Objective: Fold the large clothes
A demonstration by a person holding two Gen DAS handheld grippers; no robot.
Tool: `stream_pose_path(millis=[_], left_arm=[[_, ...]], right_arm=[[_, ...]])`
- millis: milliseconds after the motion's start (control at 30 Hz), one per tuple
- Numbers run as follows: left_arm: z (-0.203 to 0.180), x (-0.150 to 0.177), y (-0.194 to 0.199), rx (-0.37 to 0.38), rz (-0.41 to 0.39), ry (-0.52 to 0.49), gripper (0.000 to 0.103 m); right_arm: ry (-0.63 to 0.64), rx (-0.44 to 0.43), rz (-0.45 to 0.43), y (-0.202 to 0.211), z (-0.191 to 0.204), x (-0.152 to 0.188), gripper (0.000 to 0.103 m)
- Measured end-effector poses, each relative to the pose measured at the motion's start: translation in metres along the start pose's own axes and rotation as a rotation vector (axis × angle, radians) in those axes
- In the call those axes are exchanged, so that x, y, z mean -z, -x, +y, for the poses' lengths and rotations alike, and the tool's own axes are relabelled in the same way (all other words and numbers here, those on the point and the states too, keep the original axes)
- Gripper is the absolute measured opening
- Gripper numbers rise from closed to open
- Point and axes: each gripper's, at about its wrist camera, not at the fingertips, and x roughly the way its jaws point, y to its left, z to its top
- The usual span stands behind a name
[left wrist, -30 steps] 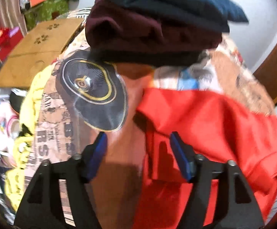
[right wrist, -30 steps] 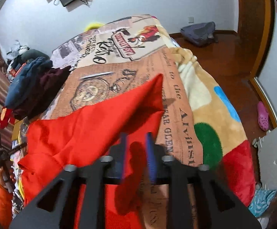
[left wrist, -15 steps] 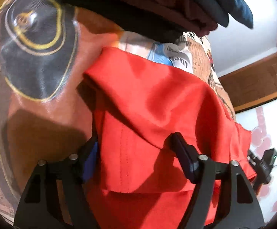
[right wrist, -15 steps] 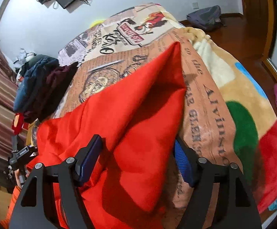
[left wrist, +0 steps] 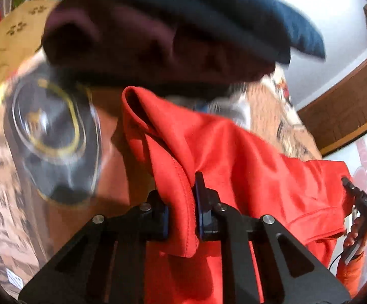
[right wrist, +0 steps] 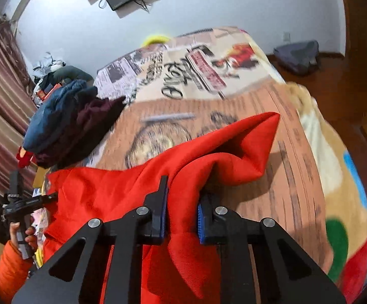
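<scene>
Left wrist view: left gripper (left wrist: 181,205) pinching hem of bright red fabric garment (left wrist: 234,157), lifted over printed fleece bedspread (left wrist: 6,202), near blurred, probably maroon and navy folded clothes (left wrist: 158,38).

Right wrist view: right gripper (right wrist: 182,207) clamped on bunched red garment (right wrist: 122,190) draped over bedspread (right wrist: 297,177).

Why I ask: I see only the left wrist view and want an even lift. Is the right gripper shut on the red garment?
Observer: Yes. The right gripper is shut on the red garment, with a bunched fold between its blue pads.
Operator: Is any cloth loose ahead of it?
Observer: A pointed corner rests on the printed blanket just beyond the gripper.
Operator: What's past the bed on that side?
Observer: A grey bag lies on the wooden floor by the wall.
</scene>
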Motion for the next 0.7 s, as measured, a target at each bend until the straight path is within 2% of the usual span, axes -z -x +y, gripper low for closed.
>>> stream_pose_path(millis=[133, 233, 367, 467, 533, 700], left_arm=[[0.001, -0.015, -0.003, -0.056, -0.035, -0.006, 0.015], [0.008, -0.017, -0.02, -0.105, -0.01, -0.007, 0.016], [0.02, -0.007, -0.044, -0.129, 0.043, 0.004, 0.022], [0.019, -0.001, -0.041, -0.154, 0.041, -0.031, 0.025], [0.012, 0.001, -0.032, -0.2, 0.03, -0.075, 0.025], [-0.014, 0.01, -0.005, -0.3, -0.009, -0.201, 0.025]], right_arm=[[0.045, 0.042, -0.005, -0.018, 0.01, -0.021, 0.016], [0.047, 0.088, 0.023, -0.04, 0.009, -0.026, 0.016], [0.014, 0.151, 0.11, -0.068, -0.008, -0.017, 0.016], [-0.009, 0.129, 0.102, -0.058, -0.013, -0.009, 0.022], [0.008, 0.133, 0.086, -0.048, -0.01, -0.009, 0.025], [0.113, 0.181, 0.052, -0.013, 0.008, -0.007, 0.025]])
